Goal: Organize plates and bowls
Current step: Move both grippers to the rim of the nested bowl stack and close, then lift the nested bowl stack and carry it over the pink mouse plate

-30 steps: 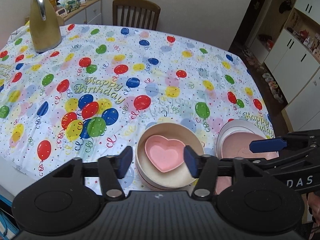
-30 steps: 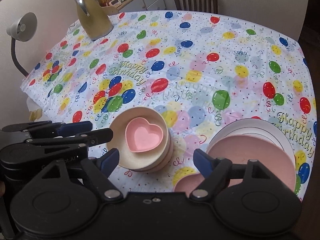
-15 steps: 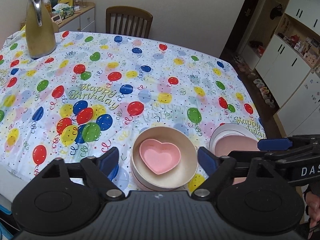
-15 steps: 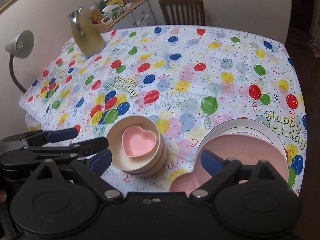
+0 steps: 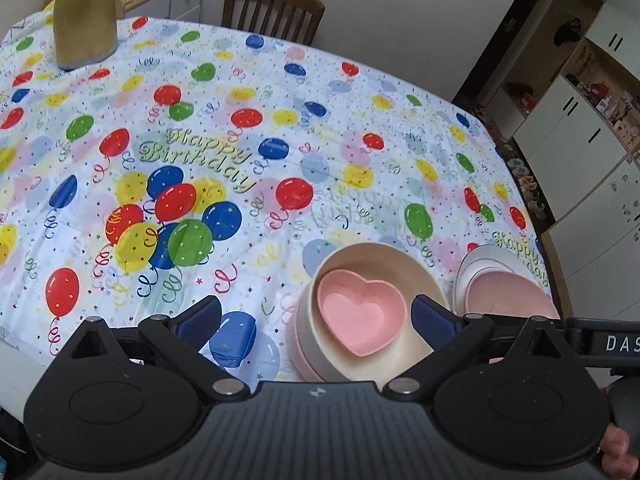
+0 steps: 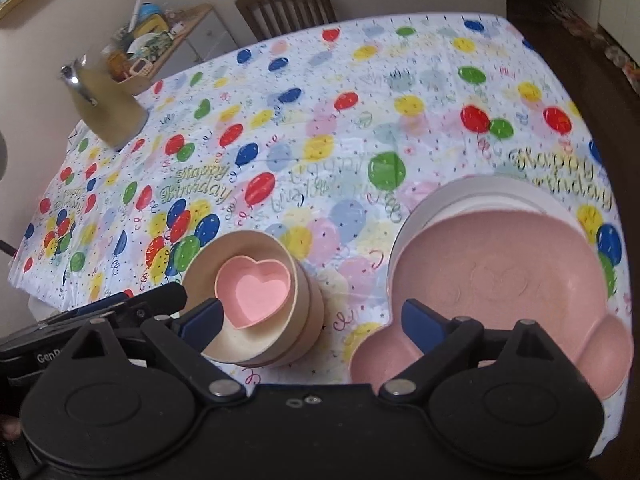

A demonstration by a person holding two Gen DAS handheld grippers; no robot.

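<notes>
In the lower middle of the left wrist view, a pink heart-shaped bowl (image 5: 362, 314) is sitting nested inside a beige round bowl (image 5: 416, 276), which is itself stacked on at least one more bowl, the smaller inside the larger, apparently so the set takes little room. At the lower right of the right wrist view a pink mouse-eared plate (image 6: 500, 280) is lying on a white plate (image 6: 472, 194), flat ware kept together just beside the bowls on the balloon tablecloth (image 5: 280, 128).

The left gripper (image 5: 316, 318) is pointing steeply down at the near edge of the table, its jaws having just been opening and now spread wide with nothing pinched; the bowl stack is showing between its right fingertip and the centre. The right gripper (image 6: 310, 318) is tilting down likewise, jaws spread and empty, straddling the gap between bowls and plates.
</notes>
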